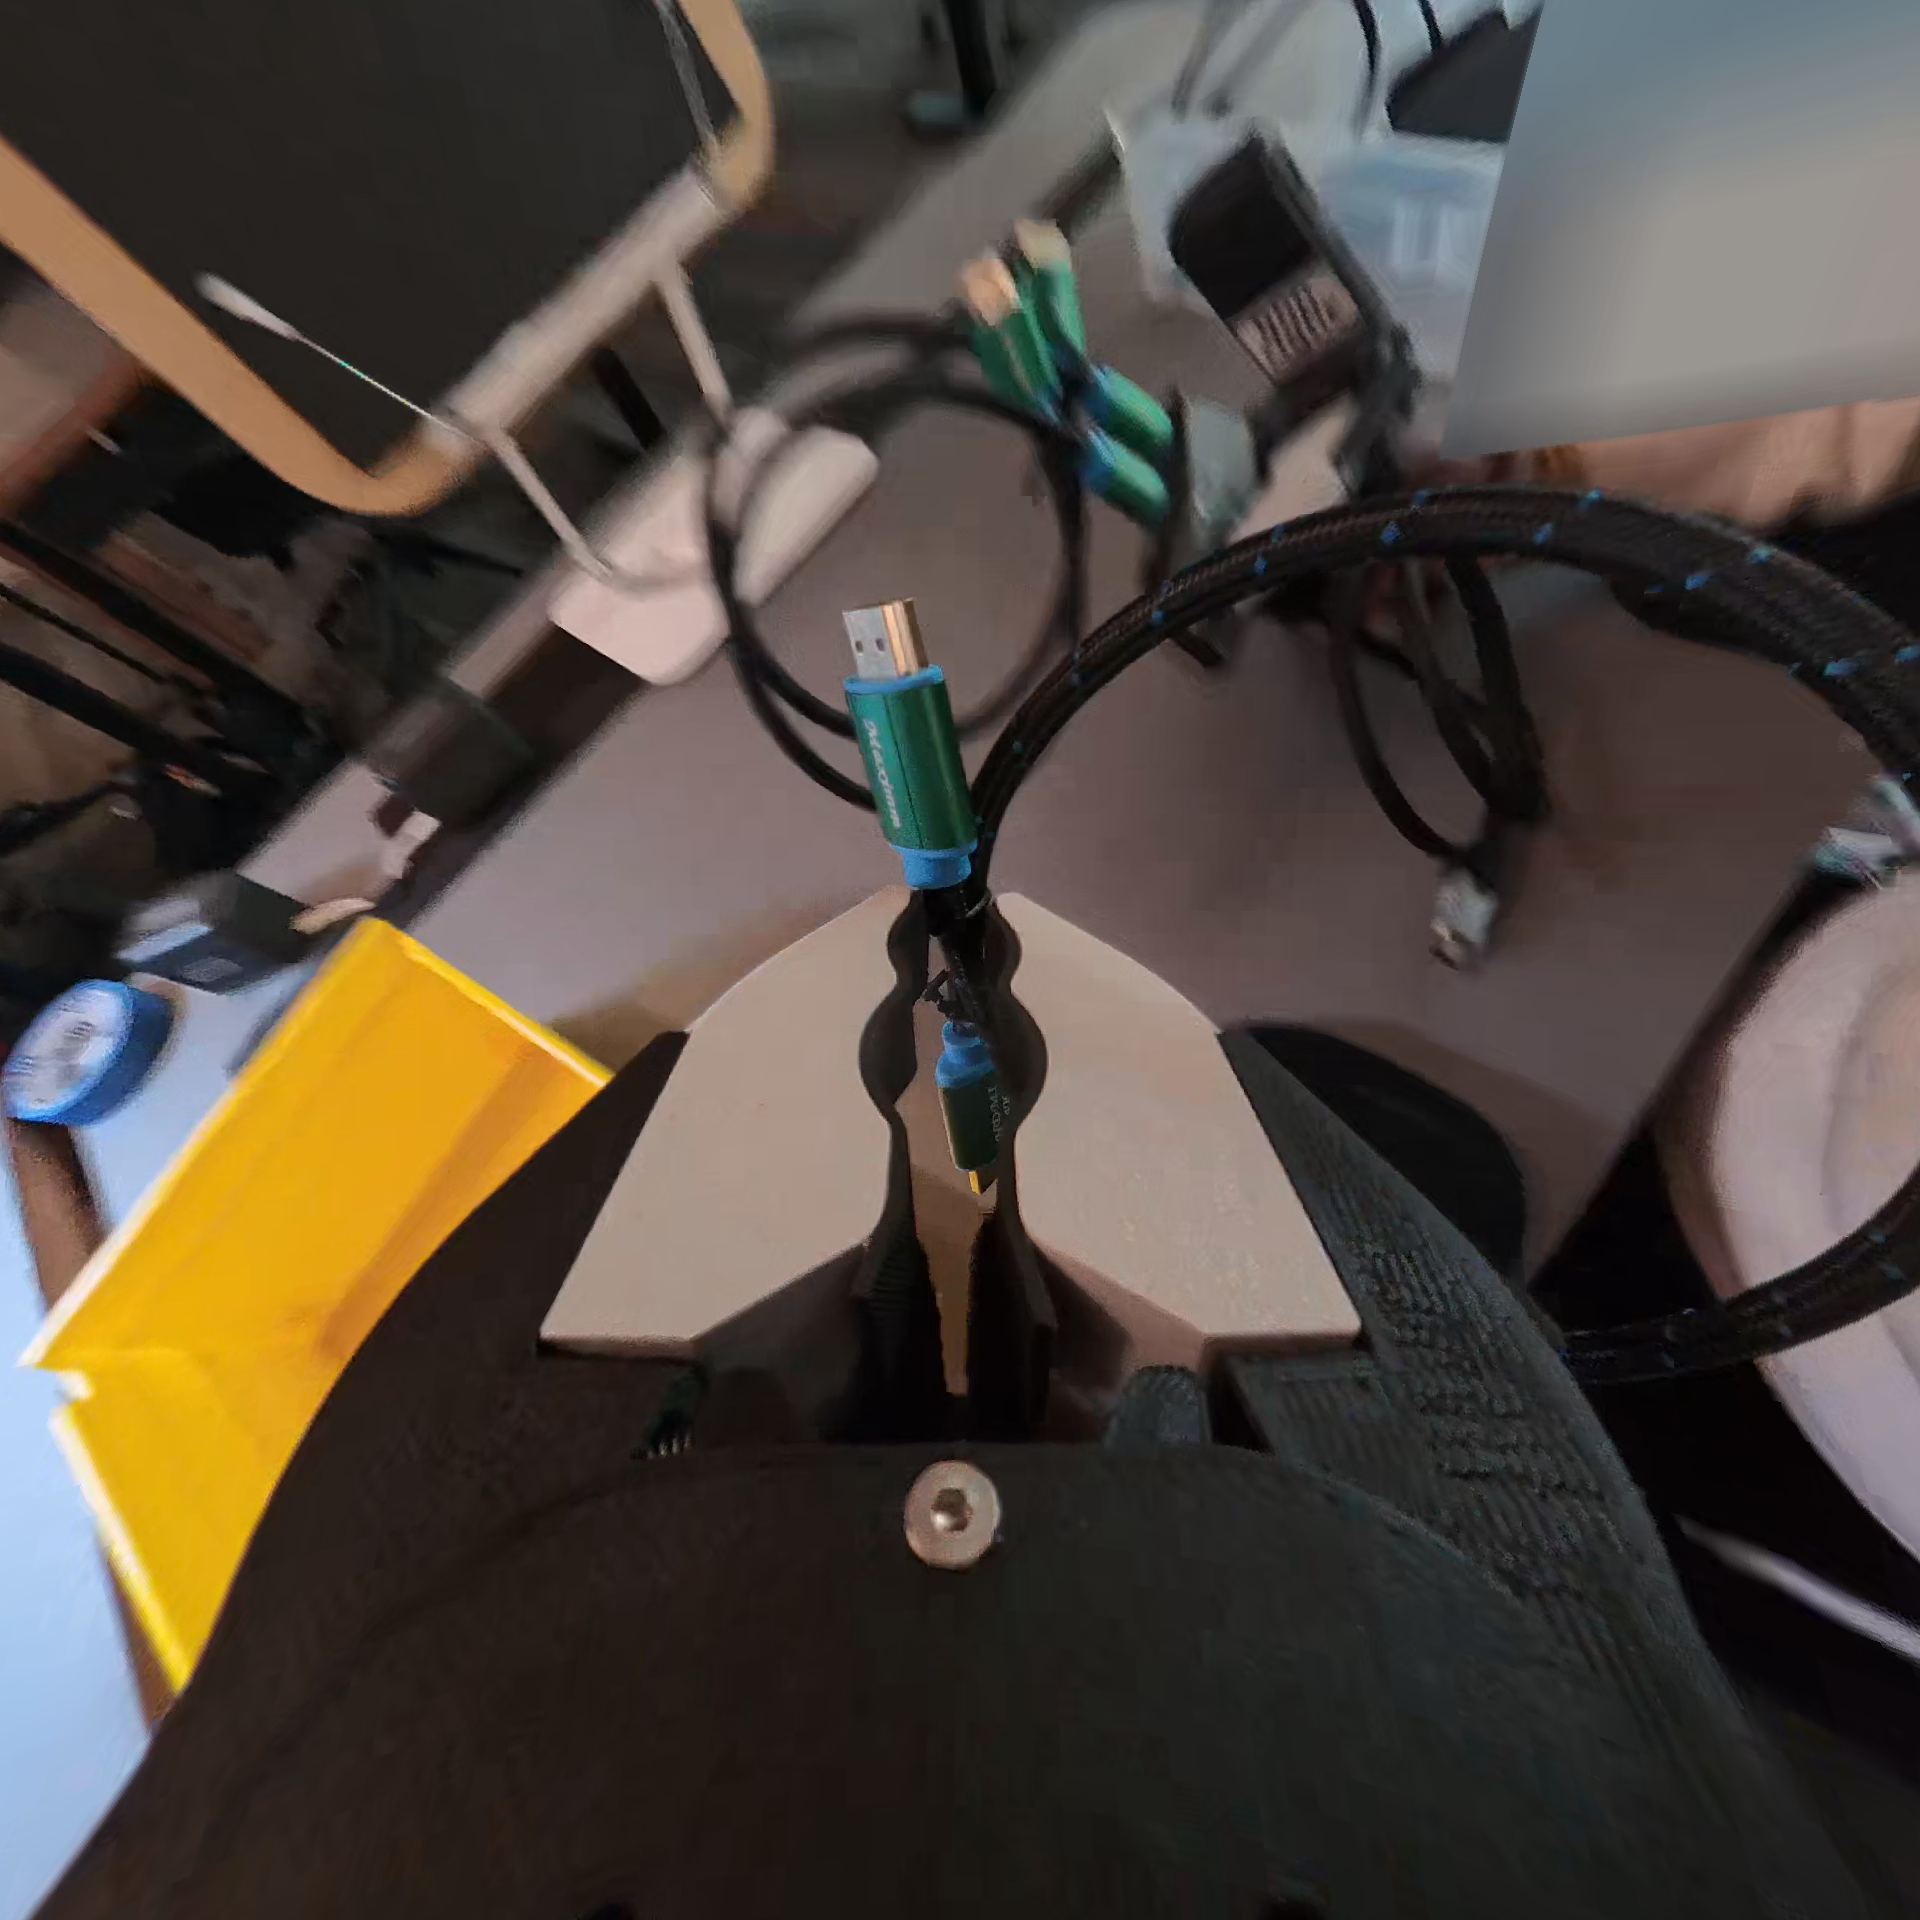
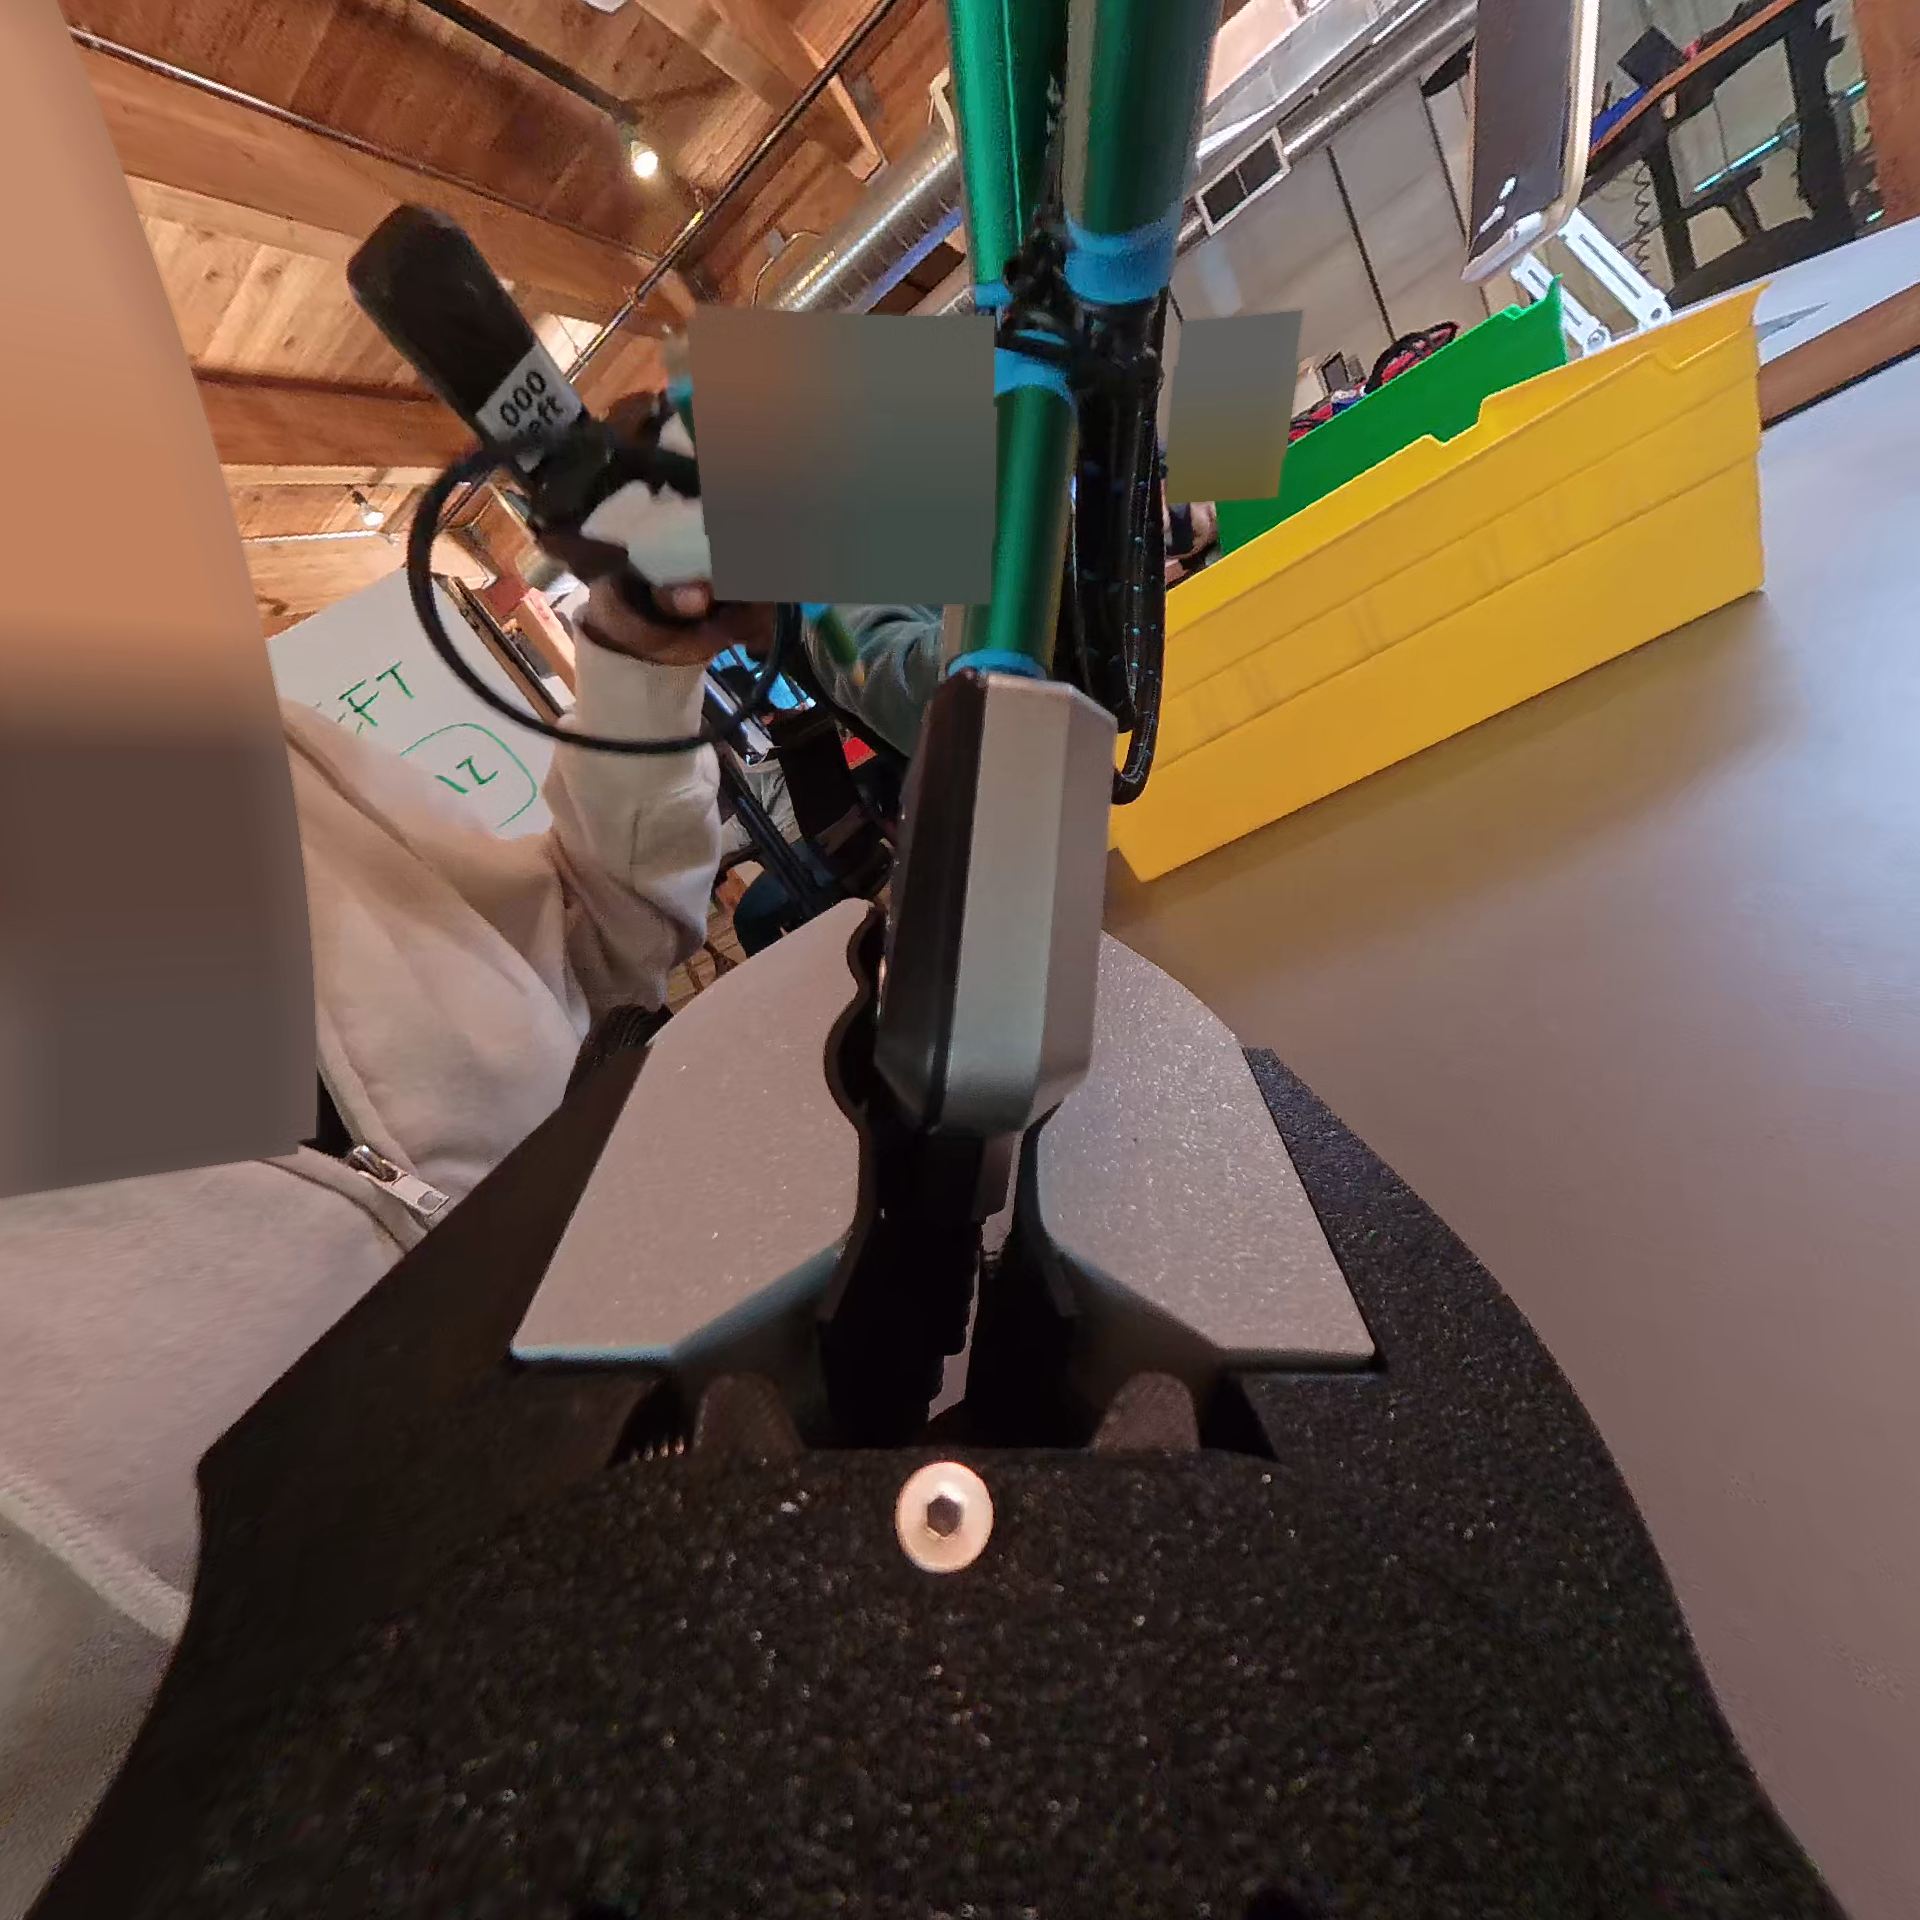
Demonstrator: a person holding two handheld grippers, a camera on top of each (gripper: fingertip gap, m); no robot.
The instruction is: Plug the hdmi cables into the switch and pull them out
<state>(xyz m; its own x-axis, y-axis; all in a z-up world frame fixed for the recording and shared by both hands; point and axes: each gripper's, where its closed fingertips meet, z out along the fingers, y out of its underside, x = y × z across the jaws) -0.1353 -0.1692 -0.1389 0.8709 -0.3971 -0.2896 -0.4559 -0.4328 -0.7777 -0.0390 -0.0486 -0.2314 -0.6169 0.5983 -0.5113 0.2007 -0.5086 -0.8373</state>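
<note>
Left gripper (image 1: 951, 925) is clamped on a braided HDMI cable (image 1: 1558, 540) just behind its green plug (image 1: 909, 758). Right gripper (image 2: 956, 997) pinches the grey switch (image 2: 987, 904), held above the tabletop near the yellow bin (image 2: 1455, 623), with at least one plug (image 2: 1029, 520) apparently seated. To insert cleanly, the plug should line up square with a free port.

Ahead of my left gripper (image 1: 951, 914), a braided cable (image 1: 1558, 530) arcs across the right, blocking that side; bare table (image 1: 644, 831) opens ahead-left, past the yellow bin (image 1: 312, 1164) beside my left finger. My right gripper (image 2: 966, 935) has open tabletop (image 2: 1558, 1039) to the right; a yellow bin (image 2: 1455, 582) walls off ahead-right, and a sleeve (image 2: 468, 935) crowds the left.
</note>
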